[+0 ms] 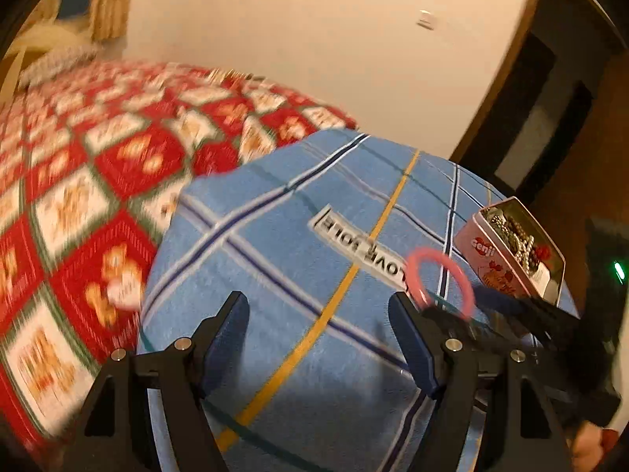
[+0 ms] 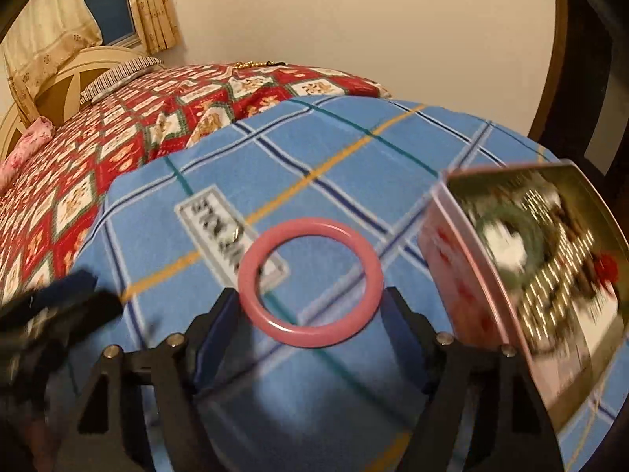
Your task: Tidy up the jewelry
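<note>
A pink bangle [image 2: 310,332] hangs just above the blue plaid blanket [image 2: 354,149], its two sides pressed between the pads of my right gripper [image 2: 310,295], which is shut on it. In the left wrist view the same bangle [image 1: 466,279] stands tilted at the tips of the right gripper [image 1: 460,303], which reaches in from the right. A pink tin [image 2: 460,275] with beaded jewelry [image 2: 550,244] inside stands open just right of the bangle. My left gripper [image 1: 318,314] is open over the blanket with nothing between its fingers.
The blanket [image 1: 295,236] carries a white label [image 1: 361,251] and lies on a bed with a red patchwork quilt [image 1: 98,157]. The tin [image 1: 491,251] sits near the blanket's right edge. Gold beads [image 2: 251,65] lie at the quilt's far side, by the wall.
</note>
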The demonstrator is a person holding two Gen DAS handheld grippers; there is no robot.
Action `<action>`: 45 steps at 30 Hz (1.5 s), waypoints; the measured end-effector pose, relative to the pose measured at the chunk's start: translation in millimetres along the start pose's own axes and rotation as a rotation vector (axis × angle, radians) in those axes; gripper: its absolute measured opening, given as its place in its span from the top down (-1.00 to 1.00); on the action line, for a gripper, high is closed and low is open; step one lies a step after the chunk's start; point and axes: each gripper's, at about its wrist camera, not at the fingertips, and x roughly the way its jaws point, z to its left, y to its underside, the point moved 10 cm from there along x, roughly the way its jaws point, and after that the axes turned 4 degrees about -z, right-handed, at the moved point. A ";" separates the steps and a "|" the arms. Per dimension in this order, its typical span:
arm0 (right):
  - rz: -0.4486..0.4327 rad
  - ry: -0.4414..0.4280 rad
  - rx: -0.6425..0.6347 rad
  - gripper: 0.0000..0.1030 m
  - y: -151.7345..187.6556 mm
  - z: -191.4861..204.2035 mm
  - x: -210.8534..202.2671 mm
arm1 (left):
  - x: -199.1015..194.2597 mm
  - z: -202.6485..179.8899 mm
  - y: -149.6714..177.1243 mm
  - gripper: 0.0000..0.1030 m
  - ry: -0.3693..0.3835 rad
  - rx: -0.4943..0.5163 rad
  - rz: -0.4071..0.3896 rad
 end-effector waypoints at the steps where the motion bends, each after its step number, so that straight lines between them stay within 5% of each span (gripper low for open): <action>1: 0.000 -0.005 0.005 -0.48 7.6 -1.0 -7.4 | -1.1 -2.3 -5.2 -0.44 -0.002 0.026 -0.018; 4: -0.005 -0.013 0.025 -0.48 22.3 -5.4 -24.3 | 1.8 -18.1 -23.2 -0.44 0.029 0.107 -0.058; 9: -0.021 -0.038 0.065 -0.48 31.6 -10.9 -43.8 | 33.2 -37.6 -29.9 -0.36 0.046 0.190 0.007; 13: -0.031 -0.051 0.073 -0.48 34.7 -9.6 -51.2 | 63.8 -40.9 -15.6 0.32 0.038 0.202 0.129; 19: -0.026 -0.068 0.090 -0.48 36.4 -9.4 -49.6 | 76.3 -40.9 -12.8 0.37 0.050 0.198 0.174; 22: -0.015 -0.080 0.116 -0.47 37.1 -11.9 -45.6 | 79.9 -41.9 -13.1 0.86 0.047 0.208 0.175; 25: -0.008 -0.093 0.138 -0.47 39.5 -14.6 -45.0 | 81.2 -41.5 -13.5 1.00 0.071 0.195 0.181; 39: -0.030 -0.115 0.166 -0.47 42.5 -17.3 -54.8 | 59.7 -52.1 -25.6 0.97 0.068 0.214 0.076; 42: -0.030 -0.112 0.168 -0.47 43.9 -17.9 -56.2 | 77.1 -49.8 -23.3 0.53 0.013 0.234 0.123; 43: -0.030 -0.112 0.169 -0.47 44.2 -17.8 -56.4 | 83.4 -49.2 -20.0 0.18 0.010 0.231 0.153; 45: -0.028 -0.112 0.170 -0.47 44.1 -17.9 -56.0 | 88.0 -54.0 -18.8 -0.09 0.045 0.217 0.168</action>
